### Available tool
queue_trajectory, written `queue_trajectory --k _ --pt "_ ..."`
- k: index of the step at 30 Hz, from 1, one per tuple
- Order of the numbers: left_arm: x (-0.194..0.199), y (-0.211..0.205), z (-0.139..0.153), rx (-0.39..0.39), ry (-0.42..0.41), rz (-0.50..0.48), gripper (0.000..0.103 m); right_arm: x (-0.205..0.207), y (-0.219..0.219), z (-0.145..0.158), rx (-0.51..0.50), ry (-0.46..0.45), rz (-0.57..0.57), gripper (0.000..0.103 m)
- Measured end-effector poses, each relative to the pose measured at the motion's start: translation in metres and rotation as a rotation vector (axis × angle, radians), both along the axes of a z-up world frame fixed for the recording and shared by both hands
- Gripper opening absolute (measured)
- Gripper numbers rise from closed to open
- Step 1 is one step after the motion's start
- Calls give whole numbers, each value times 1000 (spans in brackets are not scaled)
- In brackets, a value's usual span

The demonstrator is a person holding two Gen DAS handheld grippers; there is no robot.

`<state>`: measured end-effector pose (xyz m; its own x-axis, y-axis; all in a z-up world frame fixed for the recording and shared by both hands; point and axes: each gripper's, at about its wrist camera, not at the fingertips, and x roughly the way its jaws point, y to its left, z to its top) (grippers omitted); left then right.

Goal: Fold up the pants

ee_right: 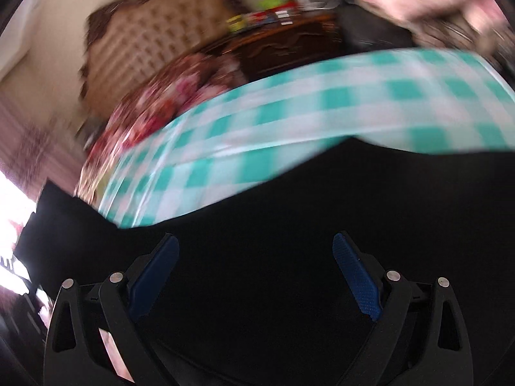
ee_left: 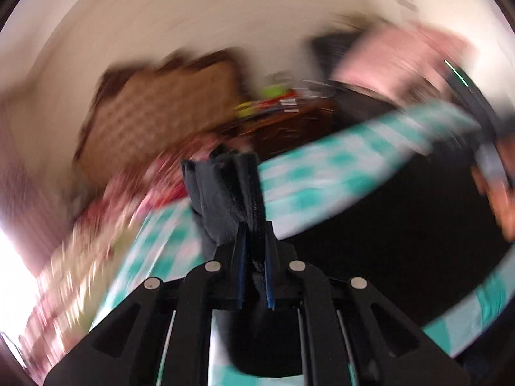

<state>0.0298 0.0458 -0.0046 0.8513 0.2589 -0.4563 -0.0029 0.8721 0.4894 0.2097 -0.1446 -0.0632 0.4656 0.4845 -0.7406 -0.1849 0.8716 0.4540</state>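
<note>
Both views are blurred by motion. In the left wrist view my left gripper [ee_left: 254,247] is shut on a bunched fold of the dark pants [ee_left: 222,199], which sticks out beyond the fingertips. More of the black pants fabric [ee_left: 402,212] spreads over the teal and white checked cloth [ee_left: 322,173] to the right. In the right wrist view my right gripper [ee_right: 256,241] stands open above the black pants [ee_right: 289,241], with nothing pressed between its blue pads [ee_right: 357,276]. The pants fill the lower half of that view.
The checked cloth [ee_right: 322,103] covers the work surface. Beyond it lie a floral bedspread [ee_right: 167,96], a tufted brown headboard [ee_right: 154,38] and a dark wooden dresser [ee_right: 283,45] with small colourful items. A person's hand [ee_left: 492,199] shows at the right edge.
</note>
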Motion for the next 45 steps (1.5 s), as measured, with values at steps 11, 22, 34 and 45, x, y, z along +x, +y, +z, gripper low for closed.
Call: queue_trajectory --k 11,22,34,45 --pt "-17 -104 -123 427 61 -202 47 -8 -44 -33 121 165 42 92" --pt "-1 -86 -118 346 66 -212 12 -15 7 -38 129 269 185 92" --pt "-4 -88 -99 306 7 -197 11 10 68 -42 186 340 335 50" --pt "-7 -135 -131 316 33 -322 11 4 26 -29 108 146 236 15"
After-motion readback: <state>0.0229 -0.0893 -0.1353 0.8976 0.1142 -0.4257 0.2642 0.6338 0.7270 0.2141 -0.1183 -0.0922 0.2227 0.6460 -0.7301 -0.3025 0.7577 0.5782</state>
